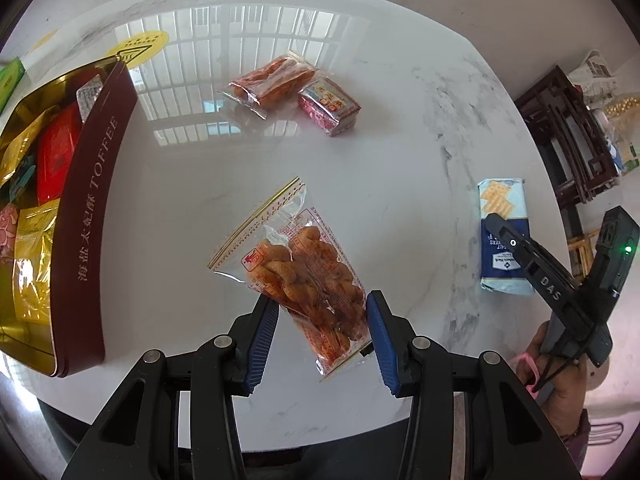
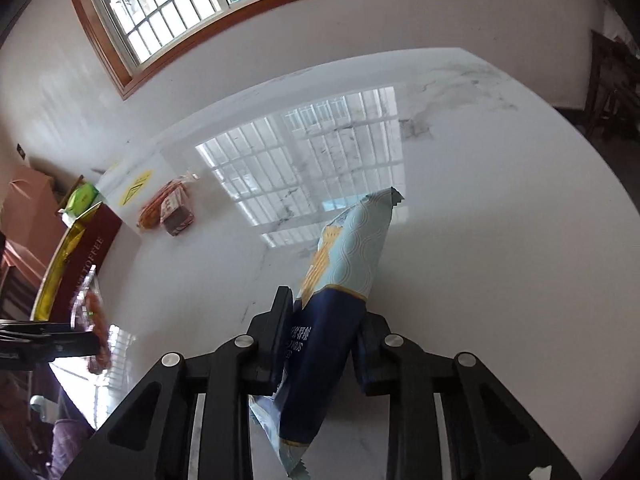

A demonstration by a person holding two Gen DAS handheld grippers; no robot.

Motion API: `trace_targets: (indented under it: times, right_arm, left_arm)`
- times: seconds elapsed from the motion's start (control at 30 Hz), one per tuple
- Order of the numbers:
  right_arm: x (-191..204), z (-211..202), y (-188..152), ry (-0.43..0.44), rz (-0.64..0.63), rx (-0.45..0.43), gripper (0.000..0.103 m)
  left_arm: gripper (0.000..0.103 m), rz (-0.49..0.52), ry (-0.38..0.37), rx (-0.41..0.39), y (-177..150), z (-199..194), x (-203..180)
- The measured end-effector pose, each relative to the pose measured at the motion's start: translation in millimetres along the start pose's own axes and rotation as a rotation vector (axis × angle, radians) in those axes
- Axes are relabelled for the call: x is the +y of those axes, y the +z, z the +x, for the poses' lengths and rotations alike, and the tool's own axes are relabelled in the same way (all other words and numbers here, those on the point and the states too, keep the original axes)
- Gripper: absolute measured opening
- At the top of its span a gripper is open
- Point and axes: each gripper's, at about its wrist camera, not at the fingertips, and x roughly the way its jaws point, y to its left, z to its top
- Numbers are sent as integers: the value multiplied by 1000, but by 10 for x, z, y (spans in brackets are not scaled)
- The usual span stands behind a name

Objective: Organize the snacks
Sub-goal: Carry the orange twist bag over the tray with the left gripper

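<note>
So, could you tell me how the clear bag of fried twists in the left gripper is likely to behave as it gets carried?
The clear bag of fried twists probably flops: its empty top sticks out unsupported beyond the left gripper. The glossy film may slip between the pads. The twists look brittle, so a hard squeeze could crack them.

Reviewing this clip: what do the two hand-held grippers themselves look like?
Left hand-held gripper: black linkage arms, silver rivets, ribbed blue pads. Right hand-held gripper: the same black frame with silver rivets; from the left camera its body reads "DAS" and shows a green light.
</note>
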Motion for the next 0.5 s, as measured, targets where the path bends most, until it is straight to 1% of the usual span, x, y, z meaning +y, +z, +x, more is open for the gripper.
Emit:
trace_targets:
  times: [0.1, 0.23, 0.37, 0.5]
  right_arm:
    - [-40, -3, -4, 2, 39, -15, 20]
    - [-128, 10, 32, 19, 130, -34, 16]
    - [-225, 44, 70, 48, 225, -46, 16]
    - [-247, 67, 88, 46, 255, -60, 16]
  left_arm:
    - [46, 17, -6, -23, -32, -78, 17]
    - [46, 40, -13, -56, -72, -213, 19]
    - [46, 57, -19, -96, -144, -403, 63]
    - [47, 59, -18, -137, -202, -590, 160]
